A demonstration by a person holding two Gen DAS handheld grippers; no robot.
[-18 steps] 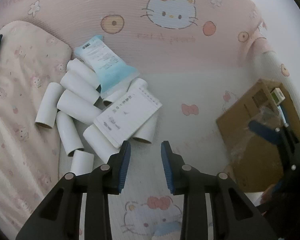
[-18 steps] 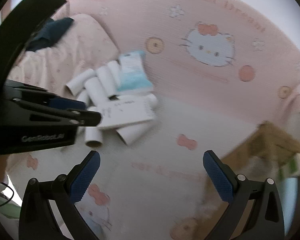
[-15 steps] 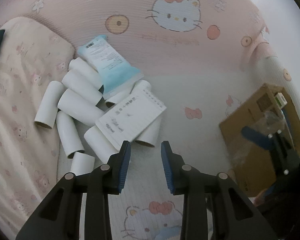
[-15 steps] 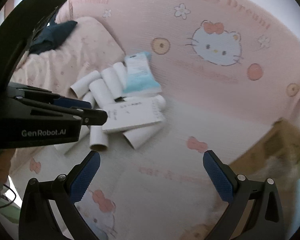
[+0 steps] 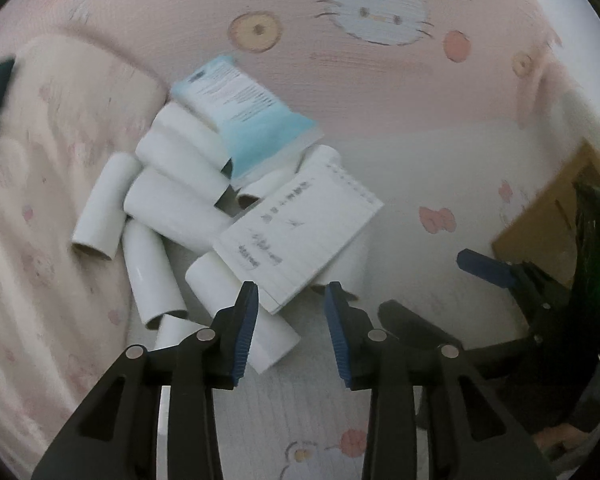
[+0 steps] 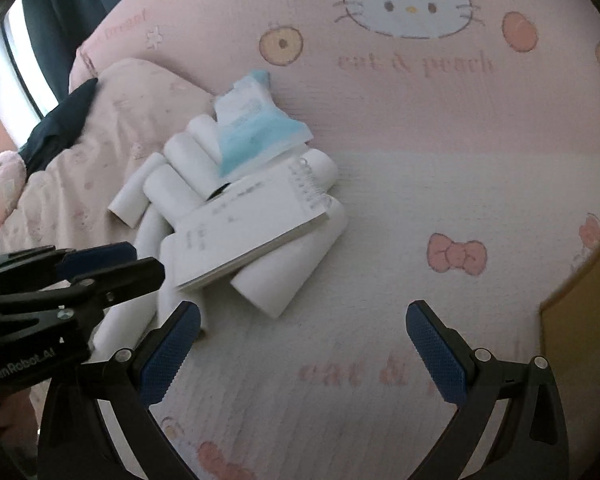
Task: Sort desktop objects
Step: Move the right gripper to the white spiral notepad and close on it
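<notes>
Both claws were found empty. Left claw (image 5: 288,300) stood partly open, its jaws nearer the heap than half a second before: the near corner of the spiral notepad (image 5: 300,236) lay just ahead of and between the blue pads (image 5: 242,328), not pressed by either, though contact could not be ruled out in the blur. Right claw (image 6: 300,332) stood at full spread over bare bedsheet (image 6: 380,240), holding and touching nothing; it too had closed in on the pile, which lay ahead and to its left.

Notepad rested tilted on top of several white cardboard tubes (image 5: 160,280), with a blue-and-white packet (image 5: 252,120) lying across the far tubes, well beyond the left claw. A cardboard box (image 5: 548,216) sat off to the right of the left claw, partly behind the right claw.

Judgement: sorting had not begun; the approach suggested the notepad as first pick, and its loose perch on round tubes risked slipping.
</notes>
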